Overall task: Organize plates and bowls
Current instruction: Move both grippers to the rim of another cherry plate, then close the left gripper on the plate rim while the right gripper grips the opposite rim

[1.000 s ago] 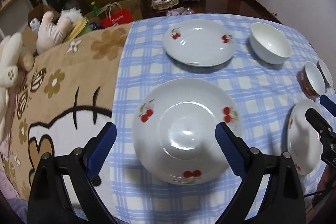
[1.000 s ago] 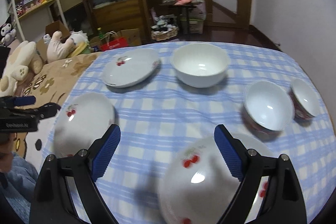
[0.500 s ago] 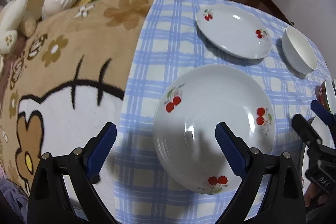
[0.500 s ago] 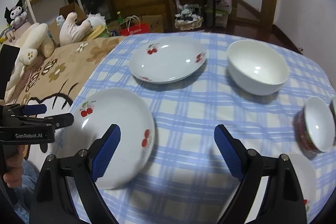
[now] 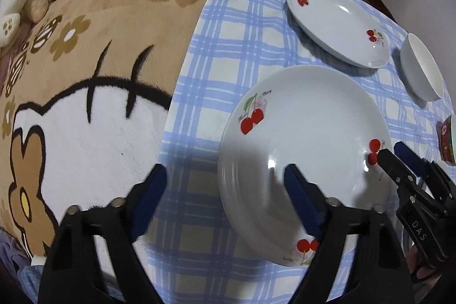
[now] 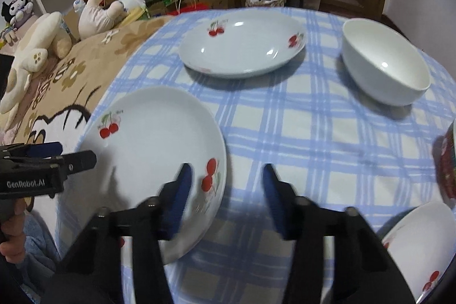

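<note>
A white cherry-print plate (image 5: 307,138) (image 6: 154,138) lies on the blue-checked tablecloth (image 5: 228,47) near its left edge. My left gripper (image 5: 225,190) (image 6: 65,154) straddles the plate's left rim, its jaws closing, pads not touching it. My right gripper (image 6: 226,184) (image 5: 399,155) straddles the right rim by the cherries, jaws also closing and much narrower, still clear of the rim. A second cherry plate (image 5: 339,24) (image 6: 242,47) sits farther back. Right of it stands a plain white bowl (image 5: 421,67) (image 6: 384,67).
A small red-patterned bowl (image 6: 446,161) (image 5: 447,138) stands at the right edge, and another cherry plate (image 6: 421,247) lies in front of it. A brown cartoon blanket (image 5: 85,76) adjoins the cloth on the left, with plush toys (image 6: 42,47) beyond. Shelves and clutter fill the back.
Both grippers came down to the near plate. The right one swung left from the plate at the right. Both pairs of jaws have narrowed, the right far more.
</note>
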Action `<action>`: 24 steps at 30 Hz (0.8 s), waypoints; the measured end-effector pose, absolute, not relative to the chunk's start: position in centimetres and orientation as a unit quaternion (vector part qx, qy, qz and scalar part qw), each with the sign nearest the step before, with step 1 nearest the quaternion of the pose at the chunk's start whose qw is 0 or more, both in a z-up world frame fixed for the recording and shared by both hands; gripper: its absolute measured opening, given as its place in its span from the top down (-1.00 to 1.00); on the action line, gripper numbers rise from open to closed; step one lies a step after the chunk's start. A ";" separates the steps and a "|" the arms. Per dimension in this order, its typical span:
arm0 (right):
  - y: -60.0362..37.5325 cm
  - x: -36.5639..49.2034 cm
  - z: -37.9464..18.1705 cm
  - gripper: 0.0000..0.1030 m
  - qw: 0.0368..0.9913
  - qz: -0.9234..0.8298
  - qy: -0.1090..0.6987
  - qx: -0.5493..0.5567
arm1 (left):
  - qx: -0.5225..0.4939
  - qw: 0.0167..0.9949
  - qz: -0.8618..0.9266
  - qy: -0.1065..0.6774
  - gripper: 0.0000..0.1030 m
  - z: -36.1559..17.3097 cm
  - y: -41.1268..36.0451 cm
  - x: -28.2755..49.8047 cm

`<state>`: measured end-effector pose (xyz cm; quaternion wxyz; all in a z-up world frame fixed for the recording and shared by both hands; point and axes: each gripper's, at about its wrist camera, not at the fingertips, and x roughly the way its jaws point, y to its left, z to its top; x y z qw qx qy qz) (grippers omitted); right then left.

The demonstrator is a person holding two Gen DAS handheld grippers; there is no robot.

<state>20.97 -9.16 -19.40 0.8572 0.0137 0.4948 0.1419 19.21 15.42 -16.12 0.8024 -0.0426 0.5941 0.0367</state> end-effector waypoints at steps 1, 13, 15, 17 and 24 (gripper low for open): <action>-9.0 20.9 -19.6 0.45 0.855 0.143 0.498 0.013 | -0.043 0.801 0.037 0.596 -0.32 -16.3 15.5 19.2; -8.3 20.6 -20.1 0.71 0.853 0.145 0.501 0.001 | -0.068 0.795 0.021 0.603 0.71 -17.2 15.6 19.0; -8.5 20.7 -20.1 0.71 0.851 0.148 0.504 0.008 | -0.070 0.801 0.022 0.594 0.71 -16.9 15.5 18.8; -8.8 20.6 -20.0 0.71 0.851 0.150 0.503 0.016 | -0.066 0.807 0.019 0.587 0.71 -16.4 15.4 18.5; -9.8 19.6 -19.1 0.71 0.861 0.145 0.486 0.029 | -0.070 0.820 0.004 0.569 0.70 -14.9 14.7 17.8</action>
